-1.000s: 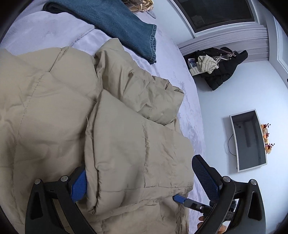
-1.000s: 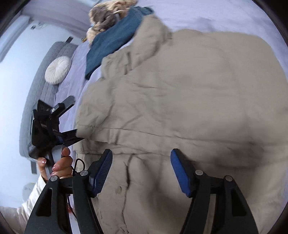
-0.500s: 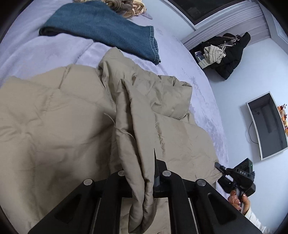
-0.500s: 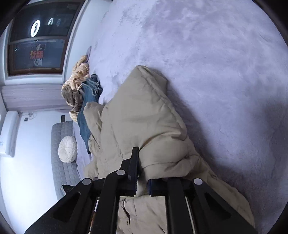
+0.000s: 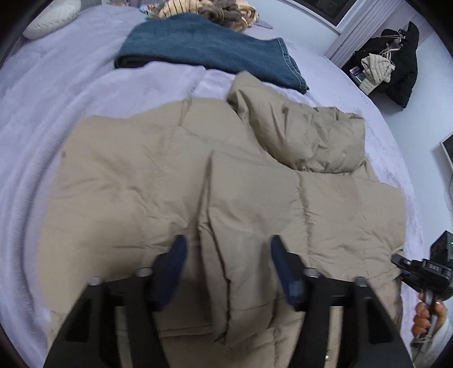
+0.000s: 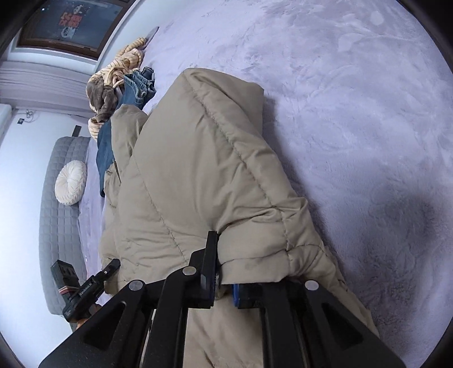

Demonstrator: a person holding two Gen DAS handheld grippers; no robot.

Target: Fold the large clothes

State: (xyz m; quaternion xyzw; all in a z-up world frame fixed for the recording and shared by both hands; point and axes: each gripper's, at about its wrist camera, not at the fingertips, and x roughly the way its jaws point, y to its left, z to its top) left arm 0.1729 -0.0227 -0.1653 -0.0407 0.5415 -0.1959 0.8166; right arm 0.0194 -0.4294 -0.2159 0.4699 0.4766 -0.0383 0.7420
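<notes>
A beige puffer jacket lies spread on the lilac bed cover, its hood bunched at the upper right. My left gripper hovers just over a flat fold of it. The jaws are opening, and the blue pads stand apart from the cloth. In the right wrist view, my right gripper pinches a thick ridge of the jacket and holds it raised off the bed. Its jaws are starting to open, though the pads still press the fabric.
Folded blue jeans lie beyond the jacket, with a heap of striped and brown clothes behind them. A round white cushion rests by the grey quilted headboard. Dark coats hang at the wall. A hand shows at the right edge.
Half a second ago my left gripper was shut on a raised jacket fold; now its jaws are apart and the fold lies flat. My right gripper closed on a ridge and keeps it lifted.
</notes>
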